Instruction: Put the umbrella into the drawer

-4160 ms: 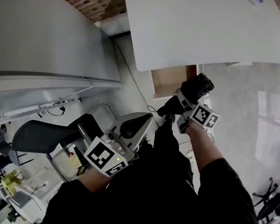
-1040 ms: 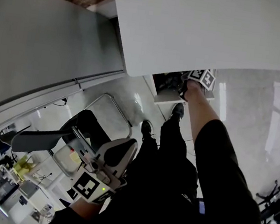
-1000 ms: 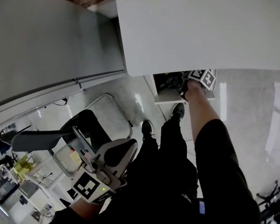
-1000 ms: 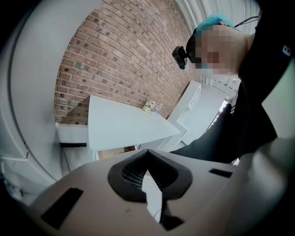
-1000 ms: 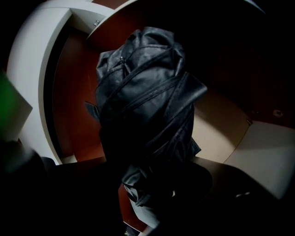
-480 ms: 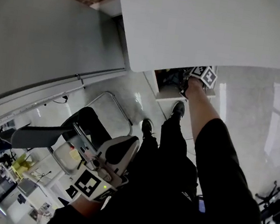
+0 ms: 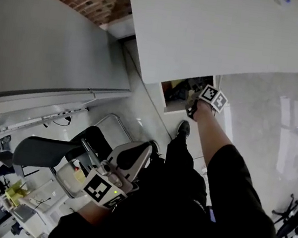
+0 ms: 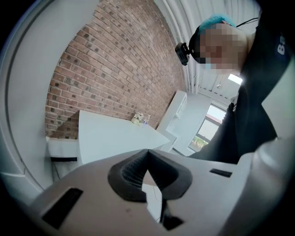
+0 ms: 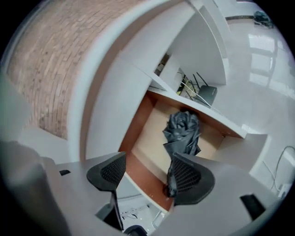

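Under the white table top point(image 7: 215, 32) the wooden drawer point(image 7: 169, 91) point(image 9: 150, 131) stands pulled out. In it lies the black folded umbrella point(image 9: 183, 131) point(image 7: 185, 88), lengthwise and free of the gripper. My right gripper point(image 9: 150, 177) hovers just above the drawer's near edge. Its jaws have just been opening and are open, with nothing between the pads; the umbrella's near end shows beside the right pad point(image 9: 190, 179). Its marker cube point(image 7: 212, 98) is by the drawer front. My left gripper point(image 7: 144, 150) is low by the person's body, its pads point(image 8: 147, 173) shut together on nothing.
A black office chair point(image 7: 52, 149) with a metal base stands to the left, beneath a long grey wall panel point(image 7: 38, 47). Behind the drawer an open shelf holds cables and a small dark device point(image 9: 206, 95). The person's shoe point(image 7: 183, 128) is on the glossy floor below the drawer.
Four seconds ago the right gripper held the umbrella in front of the drawer; now it lies inside. Over the last second the right gripper has lifted away, and the left has risen slightly.
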Motion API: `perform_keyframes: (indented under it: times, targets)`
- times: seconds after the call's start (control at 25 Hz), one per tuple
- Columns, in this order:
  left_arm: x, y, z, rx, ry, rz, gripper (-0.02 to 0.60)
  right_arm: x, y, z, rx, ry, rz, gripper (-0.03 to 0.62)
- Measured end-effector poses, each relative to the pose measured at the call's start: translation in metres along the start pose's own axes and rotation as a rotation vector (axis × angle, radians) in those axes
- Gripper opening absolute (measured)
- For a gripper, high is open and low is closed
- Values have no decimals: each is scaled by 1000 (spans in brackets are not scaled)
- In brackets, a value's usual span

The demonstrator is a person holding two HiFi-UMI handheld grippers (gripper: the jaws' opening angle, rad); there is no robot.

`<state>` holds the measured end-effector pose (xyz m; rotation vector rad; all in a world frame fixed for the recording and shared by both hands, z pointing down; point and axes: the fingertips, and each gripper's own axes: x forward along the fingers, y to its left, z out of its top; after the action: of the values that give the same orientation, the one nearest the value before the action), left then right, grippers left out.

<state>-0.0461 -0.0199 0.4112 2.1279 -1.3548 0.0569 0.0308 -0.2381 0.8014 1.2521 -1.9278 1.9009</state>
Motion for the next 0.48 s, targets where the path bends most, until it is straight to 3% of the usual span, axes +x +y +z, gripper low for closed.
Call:
perform_keyframes:
  times: [0.24, 0.48]
  targets:
    - [-32, -21, 18, 29, -64, -64, -3, -73, 53, -19, -40, -47, 74, 313]
    - [-72, -34, 21, 59, -114, -135, -3, -148, 118, -54, -94, -86, 208, 311]
